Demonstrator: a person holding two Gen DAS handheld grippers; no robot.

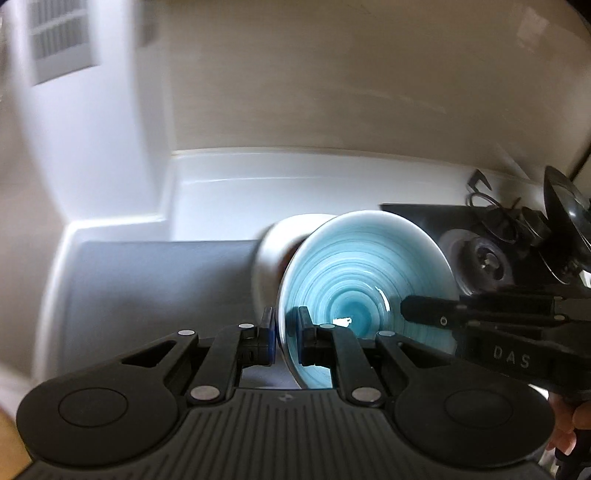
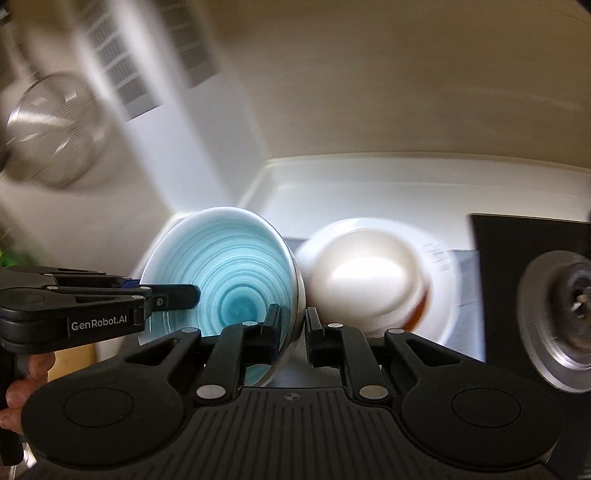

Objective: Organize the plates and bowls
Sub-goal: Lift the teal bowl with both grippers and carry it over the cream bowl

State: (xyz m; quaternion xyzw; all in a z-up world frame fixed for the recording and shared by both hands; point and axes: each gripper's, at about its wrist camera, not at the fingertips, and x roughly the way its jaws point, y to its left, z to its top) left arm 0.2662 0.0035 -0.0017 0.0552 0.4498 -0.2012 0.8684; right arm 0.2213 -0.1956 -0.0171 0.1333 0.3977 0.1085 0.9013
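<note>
- The blue bowl (image 1: 365,280) is held tilted above the desk (image 1: 155,288), its rim clamped by the left gripper (image 1: 286,332) and the right gripper (image 2: 293,328).
- A carrying step is judged underway; a level set-down near the white bowl (image 2: 369,280) is called for.

Plenty smeared and cut off here.

The white bowl (image 2: 364,280) behind the blue bowl (image 2: 229,266) is a blur in the right wrist view, and in the left wrist view only a sliver of it shows past the blue rim. The vent grille (image 1: 62,33) runs off the top edge, streaked. The metal strainer (image 2: 51,129) is smeared and clipped at the left edge. The sink drain (image 2: 569,317) is cut by the right edge. A hand (image 1: 570,424) shows only in part at the frame corner.
</note>
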